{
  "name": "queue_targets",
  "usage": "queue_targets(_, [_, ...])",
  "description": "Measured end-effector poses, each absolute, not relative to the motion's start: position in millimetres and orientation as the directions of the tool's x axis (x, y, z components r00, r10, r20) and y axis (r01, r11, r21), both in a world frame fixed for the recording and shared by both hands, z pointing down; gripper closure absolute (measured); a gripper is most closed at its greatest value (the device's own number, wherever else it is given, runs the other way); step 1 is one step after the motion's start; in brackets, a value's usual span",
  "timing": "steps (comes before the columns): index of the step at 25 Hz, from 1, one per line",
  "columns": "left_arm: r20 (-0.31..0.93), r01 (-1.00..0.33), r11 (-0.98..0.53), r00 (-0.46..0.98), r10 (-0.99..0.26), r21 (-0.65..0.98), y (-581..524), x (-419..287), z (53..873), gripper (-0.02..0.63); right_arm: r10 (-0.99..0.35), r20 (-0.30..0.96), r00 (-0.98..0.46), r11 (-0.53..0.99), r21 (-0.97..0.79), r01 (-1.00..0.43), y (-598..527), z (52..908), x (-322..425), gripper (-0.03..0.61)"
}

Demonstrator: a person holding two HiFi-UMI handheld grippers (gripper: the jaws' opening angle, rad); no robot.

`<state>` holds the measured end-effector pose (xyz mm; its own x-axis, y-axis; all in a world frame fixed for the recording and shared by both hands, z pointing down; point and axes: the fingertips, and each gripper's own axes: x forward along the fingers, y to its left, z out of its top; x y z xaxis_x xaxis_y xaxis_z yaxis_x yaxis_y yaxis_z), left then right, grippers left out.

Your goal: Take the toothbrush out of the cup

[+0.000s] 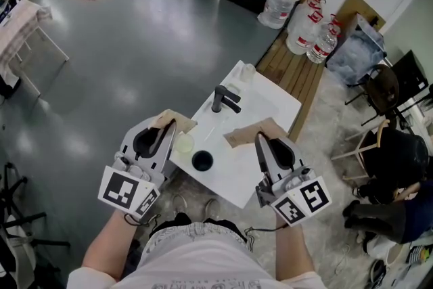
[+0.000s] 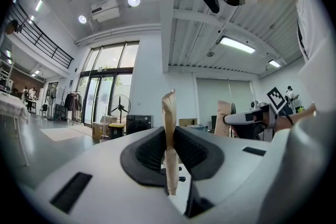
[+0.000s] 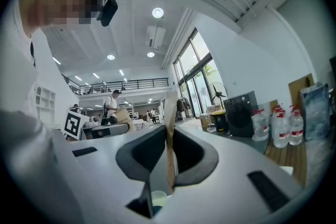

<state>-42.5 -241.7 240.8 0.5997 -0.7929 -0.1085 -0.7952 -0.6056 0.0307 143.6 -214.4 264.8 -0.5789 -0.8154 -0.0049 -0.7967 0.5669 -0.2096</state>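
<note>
Head view: left gripper (image 1: 184, 122) and right gripper (image 1: 238, 137) are hovering over the white table (image 1: 230, 181). Pale cup (image 1: 184, 143) is sitting near-left by the left gripper; toothbrush too small to make out. Left gripper view: tan jaws pressing together, nothing btwn. Right gripper view: same.

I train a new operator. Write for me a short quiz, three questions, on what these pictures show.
1. True or false: the left gripper is empty.
2. Which stands on the white table? A) a black tap B) a red kettle C) a laptop
3. How many grippers are shut on a brown card piece?
Key: 1 false, it grips a brown card piece. 2 A. 3 two, the right gripper grips one too.
</note>
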Motion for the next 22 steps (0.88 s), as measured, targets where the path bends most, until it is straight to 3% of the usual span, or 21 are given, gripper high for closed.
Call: queue_targets(22, [-0.101, -0.796, -0.603, 0.597, -0.796, 0.048, -241.9, -46.0, 250.6, 0.548, -0.806, 0.009, -0.592, 0.578, -0.200, -0.791, -213.3, 271.8, 134.8, 0.543])
